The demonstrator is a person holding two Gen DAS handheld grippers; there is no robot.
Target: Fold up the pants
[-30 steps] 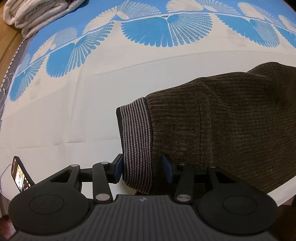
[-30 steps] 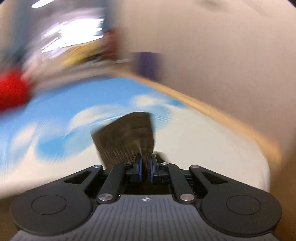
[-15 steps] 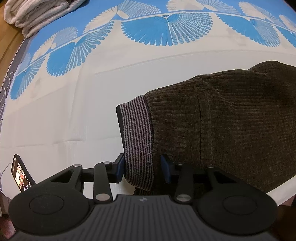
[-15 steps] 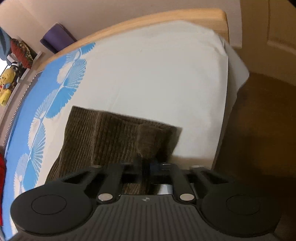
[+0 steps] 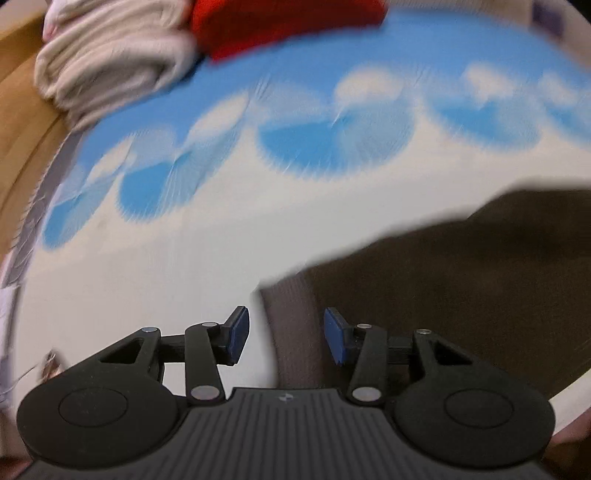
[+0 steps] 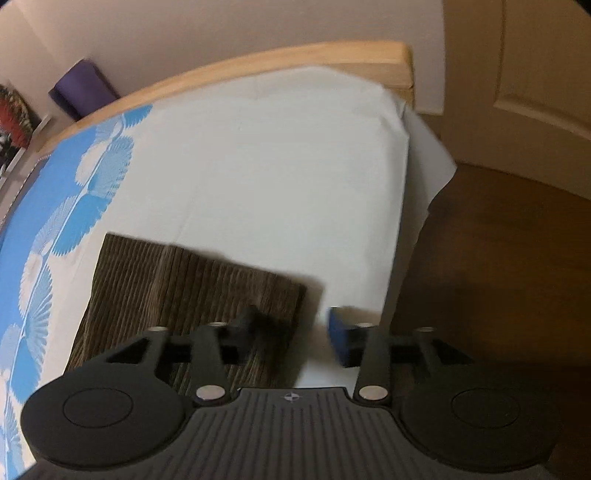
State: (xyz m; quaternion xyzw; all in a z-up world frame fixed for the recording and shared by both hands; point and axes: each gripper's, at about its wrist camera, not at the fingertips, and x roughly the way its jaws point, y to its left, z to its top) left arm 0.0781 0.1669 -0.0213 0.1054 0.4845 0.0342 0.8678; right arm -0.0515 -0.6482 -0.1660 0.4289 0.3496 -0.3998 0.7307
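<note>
Dark brown corduroy pants (image 5: 461,295) lie folded on the white and blue bed sheet (image 5: 166,288). Their grey striped waistband (image 5: 291,314) runs between the blue pads of my left gripper (image 5: 286,328); the jaws are opening and the pads stand clear of the cloth. This view is motion-blurred. In the right wrist view the pants' (image 6: 184,291) folded edge lies flat near the bed's corner. My right gripper (image 6: 295,325) hovers over that corner with its jaws opening. Its left finger is above the cloth, its right pad above bare sheet (image 6: 277,166), and nothing is gripped.
A stack of folded pale blankets (image 5: 110,74) and something red (image 5: 288,22) sit at the bed's far left. The wooden bed frame (image 6: 295,59) borders the far side. Past the bed's right edge are the brown floor (image 6: 498,277) and a door (image 6: 535,74).
My right gripper swung down to the bed, laid the pants' corner flat and let it go, jaws now apart. The left gripper rose and tilted up; its pads stand a little wider around the waistband.
</note>
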